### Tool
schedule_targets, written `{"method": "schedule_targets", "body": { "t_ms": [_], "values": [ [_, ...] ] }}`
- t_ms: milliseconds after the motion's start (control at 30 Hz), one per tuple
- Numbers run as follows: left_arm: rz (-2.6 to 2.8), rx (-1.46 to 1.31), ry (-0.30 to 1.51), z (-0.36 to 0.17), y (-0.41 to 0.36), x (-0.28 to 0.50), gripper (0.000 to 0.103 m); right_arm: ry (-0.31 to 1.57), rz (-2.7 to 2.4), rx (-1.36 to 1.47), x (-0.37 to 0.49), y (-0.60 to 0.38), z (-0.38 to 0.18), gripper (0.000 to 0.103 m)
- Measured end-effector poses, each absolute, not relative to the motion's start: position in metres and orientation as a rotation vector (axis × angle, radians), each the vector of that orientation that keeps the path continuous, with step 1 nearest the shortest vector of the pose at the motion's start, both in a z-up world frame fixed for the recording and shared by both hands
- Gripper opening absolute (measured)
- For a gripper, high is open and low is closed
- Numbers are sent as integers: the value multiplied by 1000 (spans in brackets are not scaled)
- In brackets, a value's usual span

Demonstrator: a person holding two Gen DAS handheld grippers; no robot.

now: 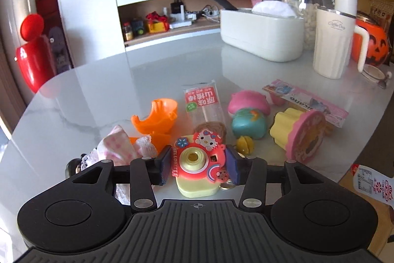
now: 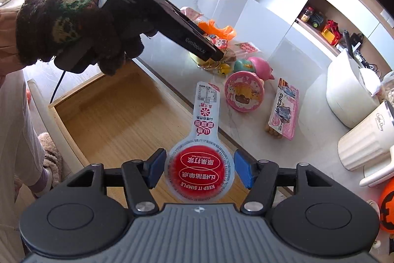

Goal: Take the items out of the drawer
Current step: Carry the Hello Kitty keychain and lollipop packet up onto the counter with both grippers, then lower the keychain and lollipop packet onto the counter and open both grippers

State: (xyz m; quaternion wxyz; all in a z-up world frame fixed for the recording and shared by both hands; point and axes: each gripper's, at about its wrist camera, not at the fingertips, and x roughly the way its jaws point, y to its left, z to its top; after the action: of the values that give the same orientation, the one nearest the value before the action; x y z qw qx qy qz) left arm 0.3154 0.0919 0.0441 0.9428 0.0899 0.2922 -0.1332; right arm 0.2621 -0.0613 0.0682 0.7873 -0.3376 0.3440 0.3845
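Note:
A Hello Kitty toy camera [image 1: 197, 159] stands on the marble table [image 1: 98, 102] between the blue pads of my left gripper [image 1: 199, 164]. The jaws stand wide, with thin gaps on both sides. From the right wrist view, a gloved hand [image 2: 69, 26] holds the left gripper [image 2: 214, 53] over that toy. My right gripper [image 2: 199, 166] is shut on a spoon-shaped snack pack with a red round lid [image 2: 199, 171]. It holds the pack in the air above the table's near edge and the open wooden drawer [image 2: 110, 115]. The part of the drawer that shows is bare.
Around the camera lie an orange toy [image 1: 157, 117], a doll in pink cloth [image 1: 118, 149], a snack stick [image 1: 204, 102], pink and teal squishies [image 1: 248, 115], a cupcake-shaped box [image 1: 300, 134] and a biscuit box [image 1: 307, 100]. A white tub [image 1: 261, 33], mug [image 1: 332, 43] and pumpkin bucket [image 1: 371, 41] stand behind.

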Motion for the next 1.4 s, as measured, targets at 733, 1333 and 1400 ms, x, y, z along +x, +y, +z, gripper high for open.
{"method": "schedule_targets", "body": {
  "t_ms": [733,1333,1400],
  "values": [
    [-162,-114,506,74,180,270,50,715,735,-673,323,17,54,61],
    [-361,-471,616,40,197,297,50,589,706,-724,332,27,57,77],
    [-368,-530,604,39,200,299,50,592,719,-734,326,15,54,78]
  ]
}}
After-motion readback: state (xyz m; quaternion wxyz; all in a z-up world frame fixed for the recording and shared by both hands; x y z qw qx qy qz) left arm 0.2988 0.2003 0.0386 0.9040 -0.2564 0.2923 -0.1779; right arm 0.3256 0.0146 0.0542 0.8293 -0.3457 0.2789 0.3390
